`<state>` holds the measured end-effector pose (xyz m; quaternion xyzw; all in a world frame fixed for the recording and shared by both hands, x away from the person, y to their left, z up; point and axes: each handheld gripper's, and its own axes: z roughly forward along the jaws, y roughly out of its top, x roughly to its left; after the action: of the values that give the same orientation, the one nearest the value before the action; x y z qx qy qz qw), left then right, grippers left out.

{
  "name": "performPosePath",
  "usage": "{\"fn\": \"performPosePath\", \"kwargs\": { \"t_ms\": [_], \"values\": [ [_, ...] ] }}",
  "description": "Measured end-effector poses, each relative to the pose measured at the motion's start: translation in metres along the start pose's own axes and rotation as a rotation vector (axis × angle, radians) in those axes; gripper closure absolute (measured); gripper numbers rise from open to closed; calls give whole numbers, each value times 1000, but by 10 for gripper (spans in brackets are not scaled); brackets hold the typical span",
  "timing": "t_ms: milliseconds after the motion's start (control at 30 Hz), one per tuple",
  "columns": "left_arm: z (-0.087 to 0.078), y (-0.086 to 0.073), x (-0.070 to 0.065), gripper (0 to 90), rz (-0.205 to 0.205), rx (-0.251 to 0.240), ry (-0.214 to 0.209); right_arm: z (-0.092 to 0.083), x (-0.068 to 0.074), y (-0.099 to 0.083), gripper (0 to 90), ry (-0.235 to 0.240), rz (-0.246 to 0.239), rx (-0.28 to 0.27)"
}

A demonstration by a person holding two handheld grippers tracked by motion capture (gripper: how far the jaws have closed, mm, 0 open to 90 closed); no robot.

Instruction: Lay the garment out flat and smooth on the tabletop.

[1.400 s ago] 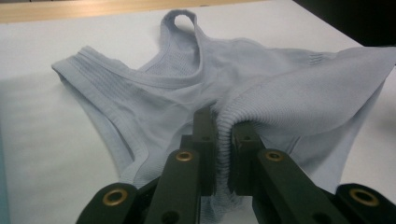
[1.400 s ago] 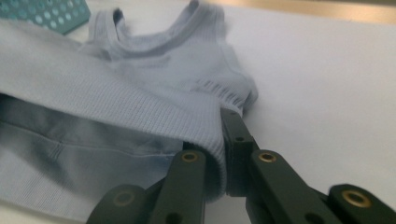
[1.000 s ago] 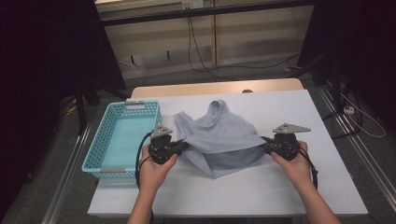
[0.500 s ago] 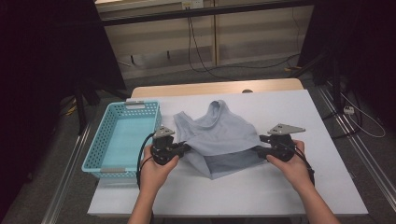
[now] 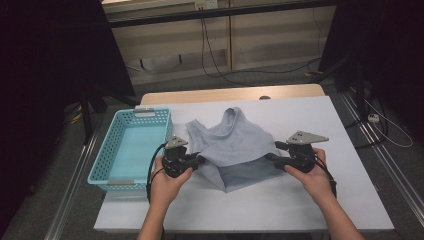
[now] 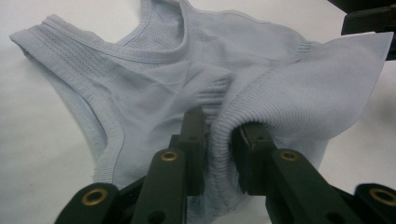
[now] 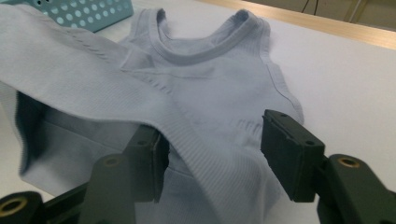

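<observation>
a pale blue ribbed knit tank top (image 5: pixel 235 150) lies at the centre of the white table (image 5: pixel 320 200), its hem folded up over the body. the left gripper (image 5: pixel 200 161), at nine o'clock of the garment, has just been opening, the ribbed fold loose between its jaws. the right gripper (image 5: pixel 270 157), at three o'clock, has just spread, cloth draped over one jaw. risk: withdrawing jaws may snag the knit and undo the fold. a turquoise perforated plastic basket (image 5: pixel 131 147) sits farther toward nine o'clock.
</observation>
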<state>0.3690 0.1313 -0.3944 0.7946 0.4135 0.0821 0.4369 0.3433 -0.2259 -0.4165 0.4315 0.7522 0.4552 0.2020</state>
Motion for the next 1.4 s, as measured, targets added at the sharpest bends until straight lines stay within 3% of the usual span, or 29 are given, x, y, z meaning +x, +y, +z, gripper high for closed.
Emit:
{"fn": "performPosePath", "kwargs": {
  "t_ms": [133, 300, 500, 733, 933, 1033, 1133, 1400],
  "values": [
    [0, 0, 0, 716, 0, 3, -3, 1, 0, 1, 370, 5, 1, -3],
    [1, 1, -3, 608, 2, 2, -10, 0, 1, 2, 311, 43, 10, -24],
    [1, 1, -5, 485, -15, -3, -24, 0, 4, 4, 295, 75, 3, -23],
    [0, 3, -5, 394, -7, 10, -12, 0, 6, 5, 305, 76, 5, -34],
    [-2, 5, -7, 342, -2, 14, -10, -2, 9, 7, 480, 97, -10, -45],
    [-2, 5, -9, 324, 5, 17, -14, -1, 10, 7, 671, 149, -20, -20],
    [-3, 5, -10, 298, 0, 10, -19, 4, 13, 5, 744, 166, -42, 23],
    [-6, 7, -12, 226, -1, 2, -39, 19, 13, -6, 812, 174, -43, 120]
  ]
}}
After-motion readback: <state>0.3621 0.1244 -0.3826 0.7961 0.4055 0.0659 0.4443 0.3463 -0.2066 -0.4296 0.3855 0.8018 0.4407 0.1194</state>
